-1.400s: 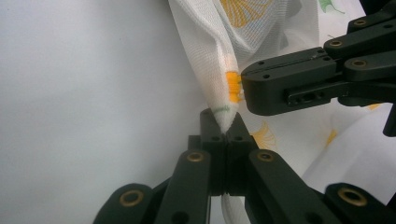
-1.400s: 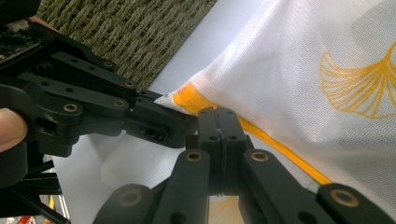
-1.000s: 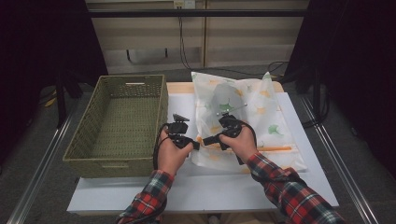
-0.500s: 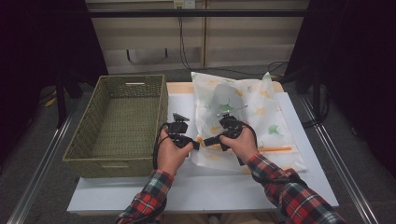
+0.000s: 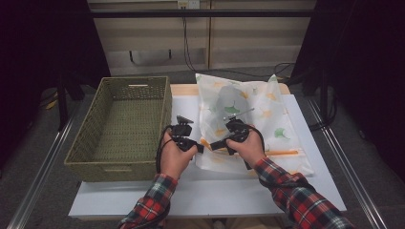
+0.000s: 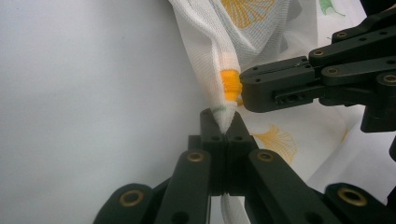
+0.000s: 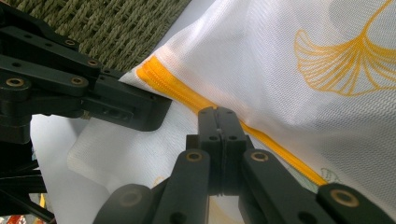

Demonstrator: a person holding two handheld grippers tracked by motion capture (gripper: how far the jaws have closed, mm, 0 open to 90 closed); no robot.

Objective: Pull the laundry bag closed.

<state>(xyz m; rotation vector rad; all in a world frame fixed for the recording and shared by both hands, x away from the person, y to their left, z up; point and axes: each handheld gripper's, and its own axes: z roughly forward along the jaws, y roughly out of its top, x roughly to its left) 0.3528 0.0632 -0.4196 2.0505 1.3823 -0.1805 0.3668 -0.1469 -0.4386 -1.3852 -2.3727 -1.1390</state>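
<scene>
While lying across the right half of the white table (image 5: 305, 191), beside one wicker basket (image 5: 119, 129), the single mesh laundry bag (image 5: 248, 109) looks light, limp and apt to slip, so best taken at its stiffer orange zipper (image 7: 266, 140) edge. Left gripper (image 6: 224, 128) pinched tight on the bag's corner by the zipper end. Right gripper (image 7: 218, 114) clamped on the zipper line just beside it; two grippers in all.

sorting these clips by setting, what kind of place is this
Likely a lab or studio recording bench, not a home: a white table between metal floor rails, dark curtains at both sides, and cables trailing down the back wall.
</scene>
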